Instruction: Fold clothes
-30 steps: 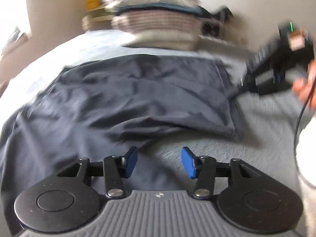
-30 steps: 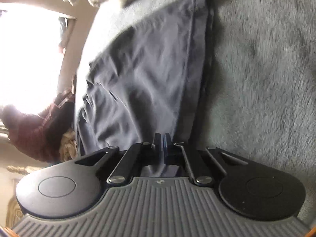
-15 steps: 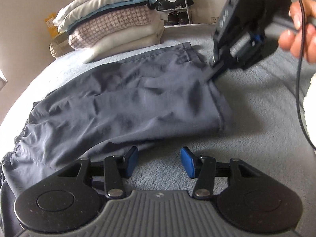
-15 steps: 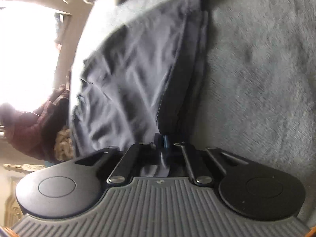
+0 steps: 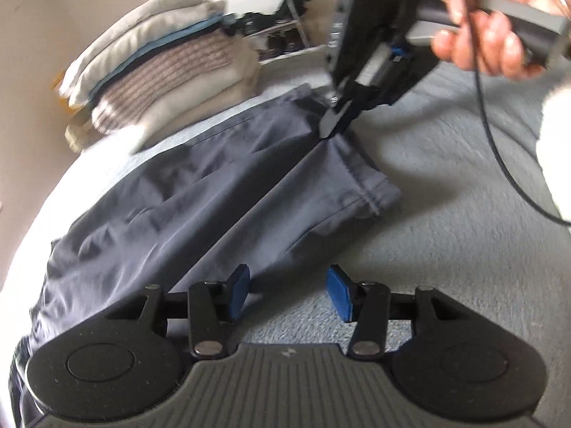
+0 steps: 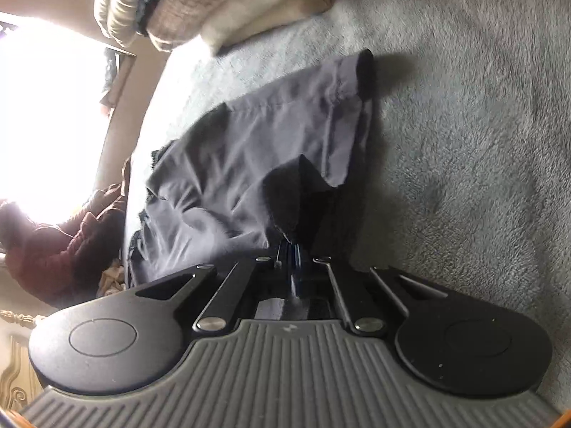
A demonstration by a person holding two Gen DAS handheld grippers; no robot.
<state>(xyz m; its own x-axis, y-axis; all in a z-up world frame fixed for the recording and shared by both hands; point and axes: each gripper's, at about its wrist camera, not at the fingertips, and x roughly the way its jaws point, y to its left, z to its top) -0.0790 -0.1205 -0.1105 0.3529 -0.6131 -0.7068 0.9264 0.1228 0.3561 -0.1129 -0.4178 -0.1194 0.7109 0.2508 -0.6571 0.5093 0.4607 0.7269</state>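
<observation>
The thin, limp dark grey trousers (image 5: 221, 192) look light and slippery; right tool (image 5: 330, 125) pinches their hem, left tool (image 5: 291, 294) gapes wide, best gripping hems.

In the left wrist view the trousers (image 5: 221, 192) lie spread on the blanket (image 5: 446, 214), running from the lower left of the frame up toward the centre. Behind them, in the upper left, a stack of folded clothes (image 5: 160, 67) rests on the same blanket. The right gripper (image 5: 330, 126) comes in from the upper right and meets the trousers at their far hem, just right of the stack. The left gripper (image 5: 287, 294) sits at the bottom centre, above the trousers' near edge. A shoe rack (image 5: 282, 32) stands behind the stack at the top centre.
</observation>
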